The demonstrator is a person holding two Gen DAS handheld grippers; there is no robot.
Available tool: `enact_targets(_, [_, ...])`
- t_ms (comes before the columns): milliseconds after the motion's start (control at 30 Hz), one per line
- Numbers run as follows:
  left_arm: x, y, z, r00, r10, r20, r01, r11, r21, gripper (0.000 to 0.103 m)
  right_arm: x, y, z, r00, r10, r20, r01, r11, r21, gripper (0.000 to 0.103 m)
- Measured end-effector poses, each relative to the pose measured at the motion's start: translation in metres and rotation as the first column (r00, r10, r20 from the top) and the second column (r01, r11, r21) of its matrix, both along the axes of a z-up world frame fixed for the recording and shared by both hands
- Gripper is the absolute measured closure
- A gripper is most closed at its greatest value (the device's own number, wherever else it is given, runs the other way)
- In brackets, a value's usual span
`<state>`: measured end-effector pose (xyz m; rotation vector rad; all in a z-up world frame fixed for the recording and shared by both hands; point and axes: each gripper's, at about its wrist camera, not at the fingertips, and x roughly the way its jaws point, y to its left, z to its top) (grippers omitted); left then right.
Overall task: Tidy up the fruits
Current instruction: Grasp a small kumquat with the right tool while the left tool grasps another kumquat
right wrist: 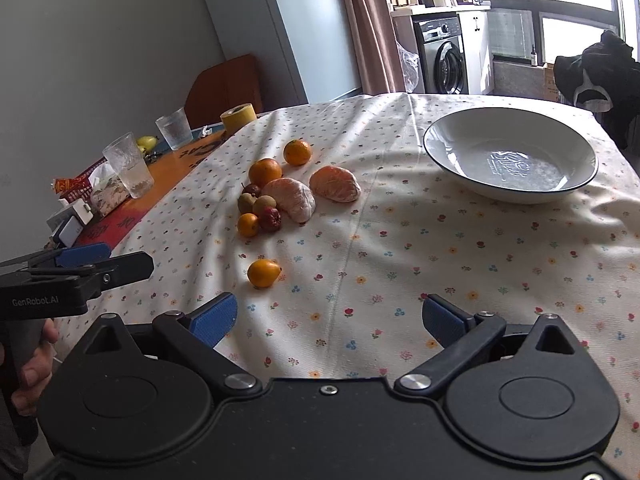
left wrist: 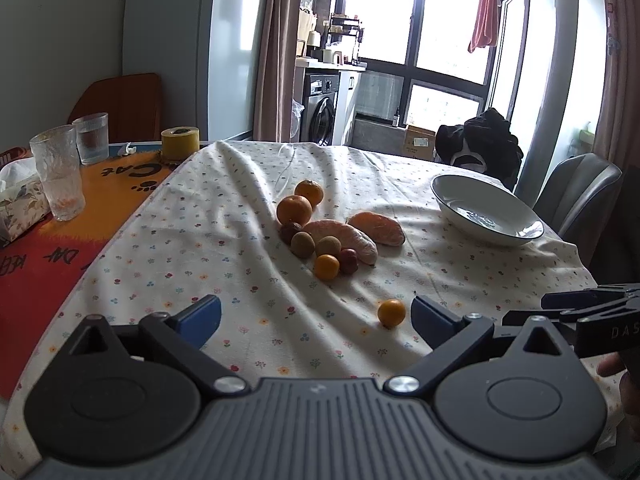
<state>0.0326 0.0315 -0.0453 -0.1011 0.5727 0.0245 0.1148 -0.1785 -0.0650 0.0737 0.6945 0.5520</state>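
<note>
A wrinkled cotton tablecloth (right wrist: 400,240) printed with tiny flowers covers the table. Near its middle lies a cluster of fruit (right wrist: 276,188): two round glossy mandarins, two peeled segmented citrus halves with pale pith, small brownish rough-skinned balls, a dark red wrinkled one and a small smooth orange one. A single smooth oval kumquat (right wrist: 263,273) sits apart, nearer the camera. To the far right stands a wide shallow white ceramic bowl (right wrist: 452,160) with a dark rim. The left gripper (left wrist: 316,314) hovers low over the cloth, its blue ribbed pads spread wide and holding nothing. The right gripper (right wrist: 330,318) likewise stands wide apart and bare. Two ribbed glass tumblers (left wrist: 60,172) stand far left.
</note>
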Motion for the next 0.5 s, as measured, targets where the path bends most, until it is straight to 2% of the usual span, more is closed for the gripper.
enact_targets(167, [0.011, 0.009, -0.007, 0.999, 0.032, -0.029, -0.032, 0.999, -0.008, 0.002, 0.008, 0.011, -0.001, 0.998, 0.059, -0.009, -0.058, 0.998, 0.024, 0.006])
enact_targets(400, [0.022, 0.016, -0.015, 0.999, 0.03, -0.032, -0.03, 0.999, -0.012, 0.003, 0.021, 0.026, -0.007, 0.993, 0.116, -0.024, -0.116, 0.993, 0.005, 0.024])
enact_targets(500, [0.025, 0.018, -0.018, 0.999, 0.025, -0.04, -0.026, 0.999, -0.029, 0.008, 0.027, 0.033, -0.01, 0.99, 0.141, -0.032, -0.141, 0.99, 0.002, 0.031])
